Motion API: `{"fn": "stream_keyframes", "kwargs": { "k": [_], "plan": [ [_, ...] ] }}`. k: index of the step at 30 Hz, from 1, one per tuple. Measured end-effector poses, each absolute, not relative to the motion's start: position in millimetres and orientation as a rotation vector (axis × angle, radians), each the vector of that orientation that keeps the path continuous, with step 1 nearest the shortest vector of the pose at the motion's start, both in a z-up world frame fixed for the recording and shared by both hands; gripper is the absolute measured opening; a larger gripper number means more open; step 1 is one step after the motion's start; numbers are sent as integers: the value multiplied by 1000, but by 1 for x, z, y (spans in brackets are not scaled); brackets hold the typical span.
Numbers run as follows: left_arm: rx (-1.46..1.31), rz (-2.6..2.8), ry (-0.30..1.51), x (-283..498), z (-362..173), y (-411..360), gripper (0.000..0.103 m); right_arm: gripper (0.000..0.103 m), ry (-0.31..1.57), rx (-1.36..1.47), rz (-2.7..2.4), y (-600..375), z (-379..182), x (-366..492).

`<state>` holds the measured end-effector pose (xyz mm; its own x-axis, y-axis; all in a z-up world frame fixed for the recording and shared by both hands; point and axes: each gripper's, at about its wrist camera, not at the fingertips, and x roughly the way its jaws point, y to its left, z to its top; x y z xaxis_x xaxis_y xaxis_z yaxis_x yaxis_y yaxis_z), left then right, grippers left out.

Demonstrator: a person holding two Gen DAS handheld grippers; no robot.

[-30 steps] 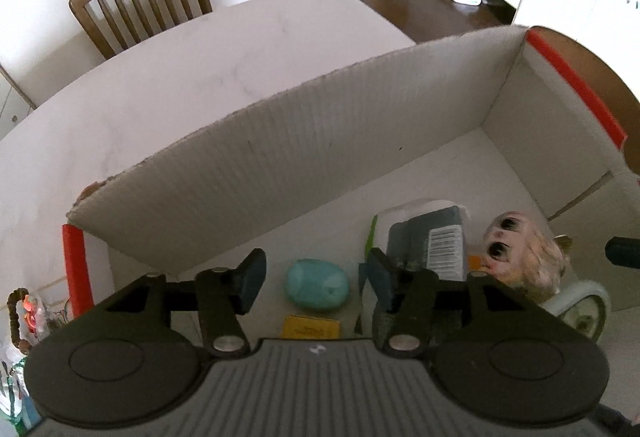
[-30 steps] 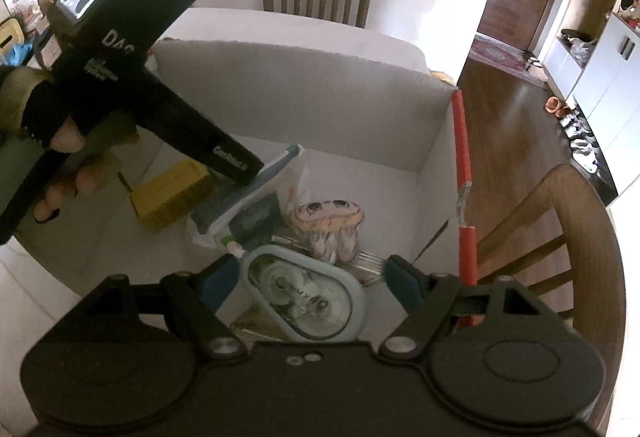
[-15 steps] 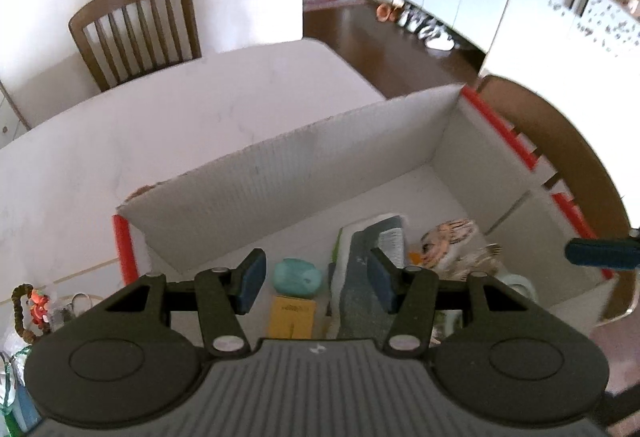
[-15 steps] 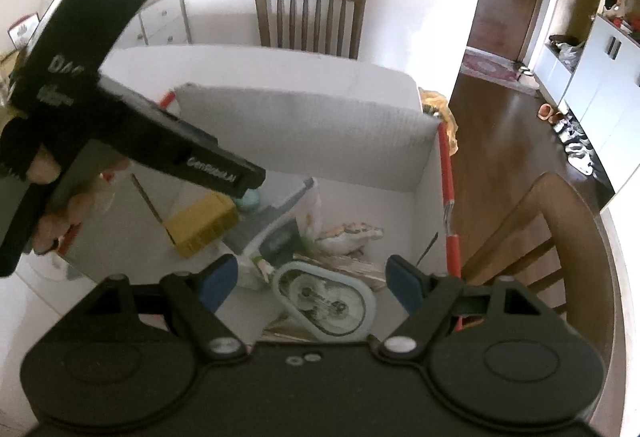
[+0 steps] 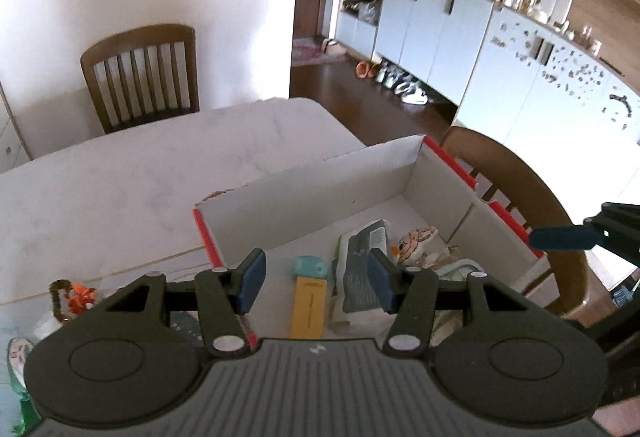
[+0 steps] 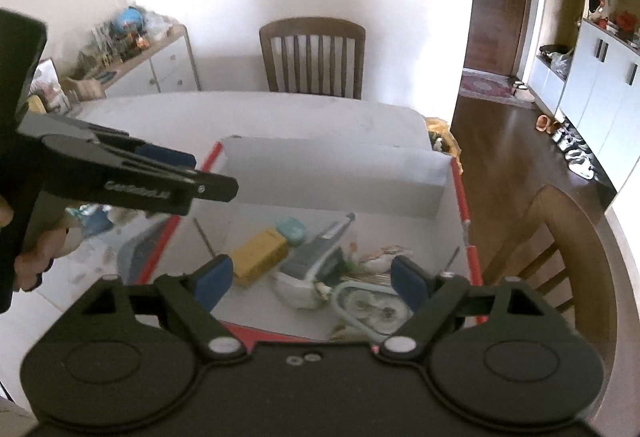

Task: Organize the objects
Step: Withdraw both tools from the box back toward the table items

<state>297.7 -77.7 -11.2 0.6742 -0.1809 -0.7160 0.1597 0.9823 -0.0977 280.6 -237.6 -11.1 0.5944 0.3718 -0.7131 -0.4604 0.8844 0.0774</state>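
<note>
A white cardboard box [image 5: 304, 197] with red-taped edges stands on the white table; it also shows in the right wrist view [image 6: 332, 173]. Inside lie a yellow box [image 6: 260, 251], a teal oval object [image 6: 291, 231], a plastic-wrapped pack [image 6: 316, 261], a cartoon figure [image 5: 416, 239] and a pale tape dispenser [image 6: 370, 305]. My left gripper [image 5: 316, 279] is open and empty, above the box's near left corner; it also shows in the right wrist view [image 6: 182, 173]. My right gripper [image 6: 308, 281] is open and empty above the box's near edge.
A bead bracelet with an orange charm [image 5: 70, 297] and other small items lie on the table left of the box. Wooden chairs stand at the far side [image 6: 312, 57] and the right side [image 6: 560, 249] of the table. A sideboard [image 6: 132, 65] stands far left.
Both grippers have risen and drawn back from inside the box, so the whole box and more of the room show. Both stay open and empty.
</note>
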Motion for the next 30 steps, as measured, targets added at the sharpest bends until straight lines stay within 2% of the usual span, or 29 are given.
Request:
{"fn": "stream_keyframes", "kwargs": {
  "k": [4,6,9,21,30],
  "plan": [
    [-28,-209,775,276,-3,-65,55,90,771,-83,491,-228,-3,268],
    [-32,-218,762,266,0,-58,55,95,755,-67,496,-224,1,263],
    [-37,-238,750,251,3,-47,66,102,732,-43,489,-216,6,257],
    [-60,-240,721,202,4,17,83,102,715,33,480,-174,8,230],
    [-56,-202,695,171,-3,63,84,102,720,39,477,-132,2,211]
  ]
}}
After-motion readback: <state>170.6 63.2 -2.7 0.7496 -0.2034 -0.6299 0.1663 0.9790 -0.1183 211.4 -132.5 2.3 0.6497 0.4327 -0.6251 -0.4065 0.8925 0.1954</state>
